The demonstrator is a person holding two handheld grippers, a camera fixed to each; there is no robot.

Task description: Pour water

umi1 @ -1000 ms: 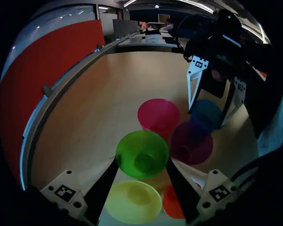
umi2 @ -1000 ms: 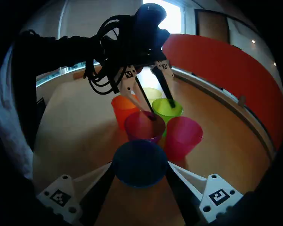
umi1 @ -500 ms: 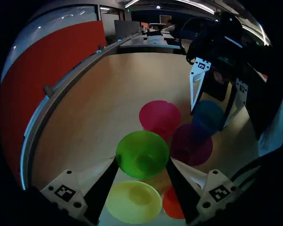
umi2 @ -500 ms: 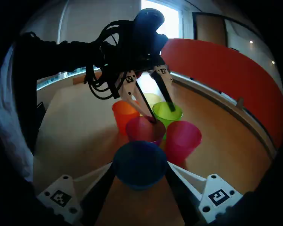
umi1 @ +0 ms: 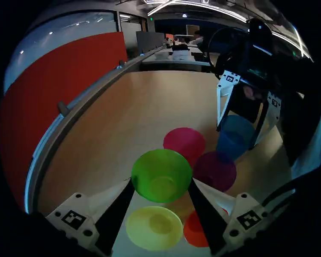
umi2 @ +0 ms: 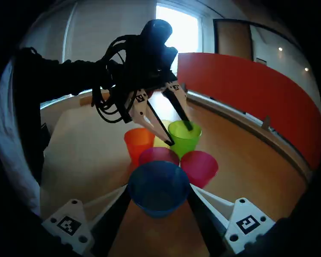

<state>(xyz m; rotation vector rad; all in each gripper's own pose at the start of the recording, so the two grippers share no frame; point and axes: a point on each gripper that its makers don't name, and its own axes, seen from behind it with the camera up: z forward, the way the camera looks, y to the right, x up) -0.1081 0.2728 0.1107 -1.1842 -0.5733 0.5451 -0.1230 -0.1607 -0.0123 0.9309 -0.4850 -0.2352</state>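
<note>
Though contents unclear, green cup [umi1: 161,175], blue cup [umi2: 158,187].

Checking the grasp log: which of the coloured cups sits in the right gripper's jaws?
The blue cup, clamped by the right gripper. The green cup is in the left gripper; the rest stand on the table.

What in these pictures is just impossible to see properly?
Left gripper view: the orange cup is mostly hidden behind a finger of the left gripper.
Right gripper view: the yellow cup is nearly all hidden behind the green cup and that gripper's finger.
Either view: whether the blue cup holds water cannot be told; its dark inside shows no clear surface.
</note>
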